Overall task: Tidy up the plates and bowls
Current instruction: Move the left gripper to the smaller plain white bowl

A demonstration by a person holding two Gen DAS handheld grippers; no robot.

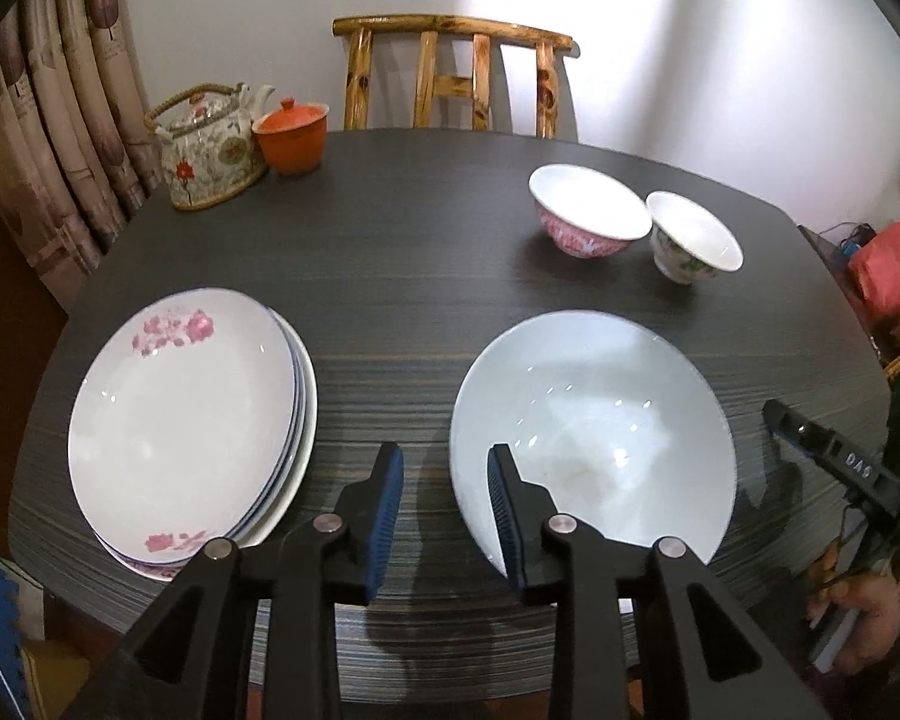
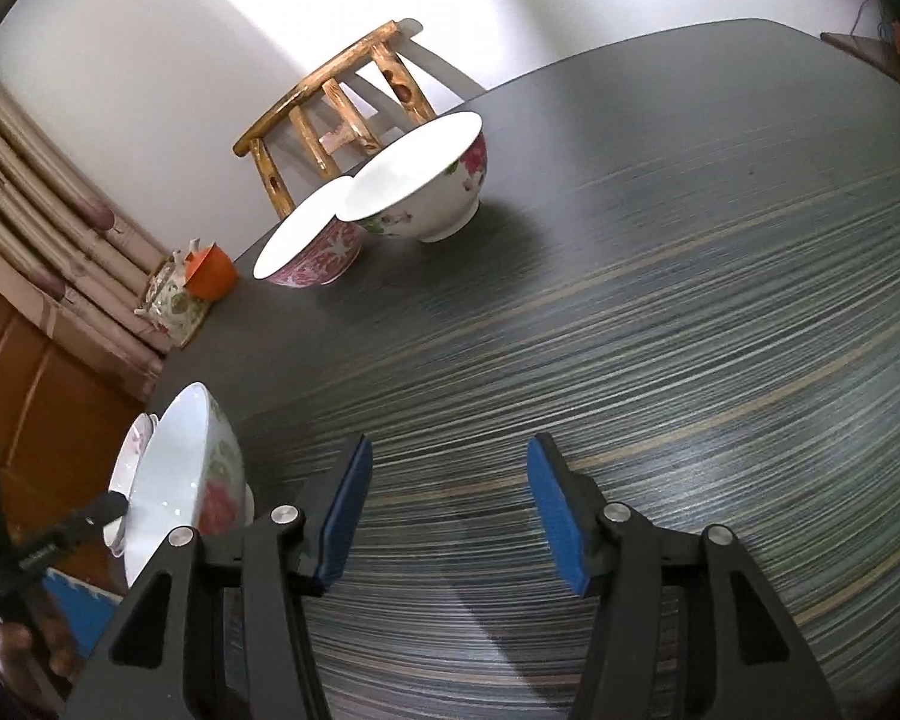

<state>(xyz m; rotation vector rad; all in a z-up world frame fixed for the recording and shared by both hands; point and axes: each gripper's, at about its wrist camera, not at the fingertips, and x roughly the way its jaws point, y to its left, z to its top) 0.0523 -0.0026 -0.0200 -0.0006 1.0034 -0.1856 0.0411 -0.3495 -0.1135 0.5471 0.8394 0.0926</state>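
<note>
A dark striped table (image 1: 426,276) fills both views, with a wooden chair (image 1: 450,78) behind its far edge against a pale wall and a patterned curtain (image 1: 48,138) at the far left; on the near left of the table lies a stack of plates (image 1: 186,426), the top one white with pink flowers, the ones beneath showing only as offset rims on its right side; just to the right of it, apart from the stack, sits a large pale bowl (image 1: 594,420), empty and upright, its near rim hidden behind the left gripper's right finger; at the far left corner stands a flowered teapot (image 1: 210,150) with an orange lidded cup (image 1: 291,135) touching or just beside it; at the far right are a pink bowl (image 1: 588,210) and a smaller white flowered bowl (image 1: 693,237), rims touching or nearly so, both upright; the left gripper (image 1: 444,510) hovers over bare table between the plates and the large bowl, its jaws narrowly parted with nothing between them; the right gripper (image 2: 450,510) hangs over empty table to the right of the large bowl, its jaws moderately wide and holding nothing.
</note>
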